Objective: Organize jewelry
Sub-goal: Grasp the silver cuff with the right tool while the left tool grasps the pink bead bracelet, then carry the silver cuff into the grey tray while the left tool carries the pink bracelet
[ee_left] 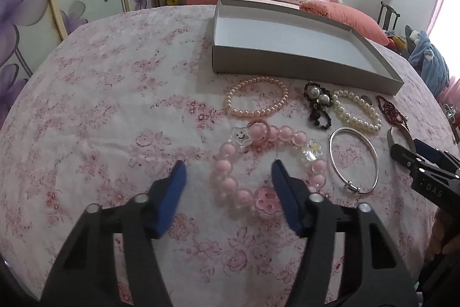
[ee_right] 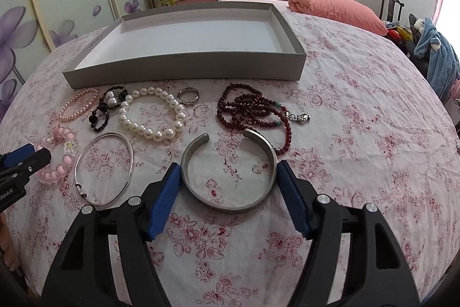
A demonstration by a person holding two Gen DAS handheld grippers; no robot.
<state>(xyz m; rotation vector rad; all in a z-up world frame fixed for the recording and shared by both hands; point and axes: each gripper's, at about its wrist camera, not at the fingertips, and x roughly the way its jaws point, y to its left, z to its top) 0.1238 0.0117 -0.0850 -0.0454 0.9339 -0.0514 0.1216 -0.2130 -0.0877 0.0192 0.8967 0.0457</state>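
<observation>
My right gripper [ee_right: 228, 183] gapes wide, empty, straddling the steel cuff [ee_right: 230, 203], its opening facing away; left gripper [ee_left: 228, 186] likewise open, empty, over the pink bead bracelet [ee_left: 230, 186].

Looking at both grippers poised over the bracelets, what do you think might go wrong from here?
The right gripper straddles the open silver cuff; squeezed across its sides, the cuff may flex or spring out. The dark red bead strand touches the cuff's far end and could be dragged along. The left gripper has one finger inside the pink bead bracelet, so closing may catch only one side, leaving it dangling.
</observation>
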